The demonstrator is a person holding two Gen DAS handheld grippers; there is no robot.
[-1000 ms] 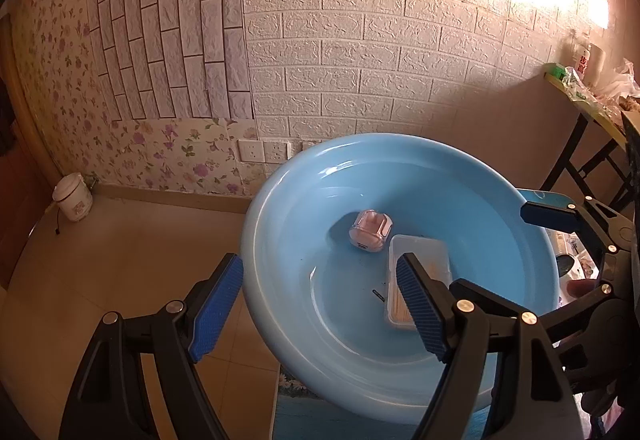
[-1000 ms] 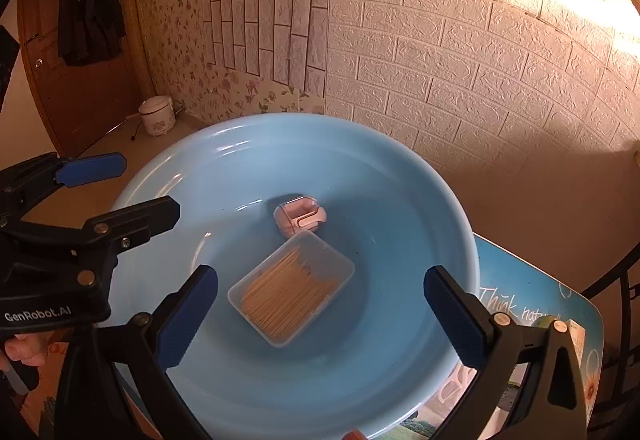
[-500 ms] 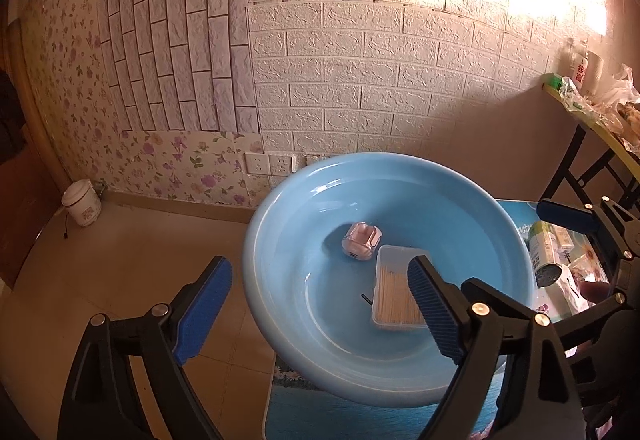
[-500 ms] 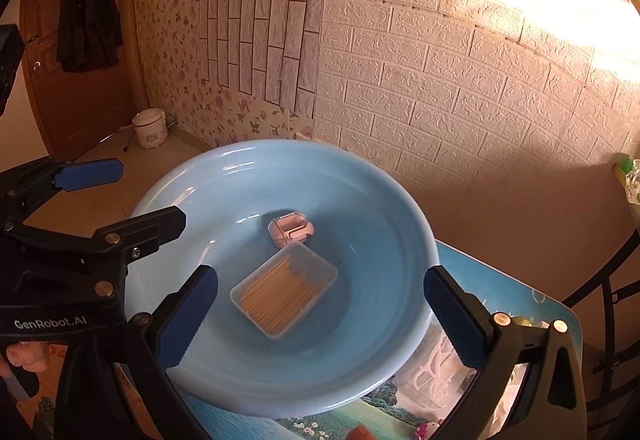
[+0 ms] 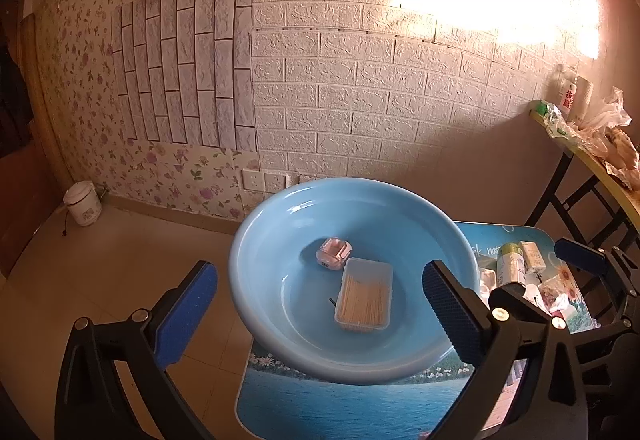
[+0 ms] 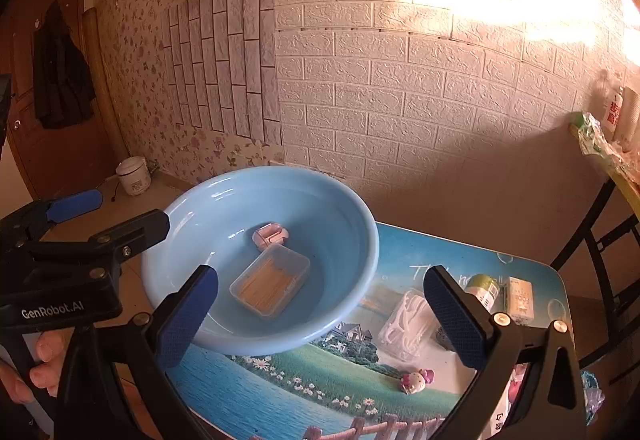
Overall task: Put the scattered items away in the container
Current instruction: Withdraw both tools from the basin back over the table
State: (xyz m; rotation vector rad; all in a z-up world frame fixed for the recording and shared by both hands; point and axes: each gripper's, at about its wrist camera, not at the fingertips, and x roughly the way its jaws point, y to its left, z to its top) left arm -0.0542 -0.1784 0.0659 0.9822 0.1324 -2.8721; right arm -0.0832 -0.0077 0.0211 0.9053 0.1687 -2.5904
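though level, both claws (image 5: pixel 320 304) (image 6: pixel 320 314) agape

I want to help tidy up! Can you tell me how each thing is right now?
Blue basin: on the table, holding two items.
Toothpick box: in the basin, lying flat.
Pink case: in the basin.
Floss picks bag: on the table, outside the basin.
Hello Kitty toy: on the table.
Left gripper: jaws open, empty.
Right gripper: jaws open, empty.
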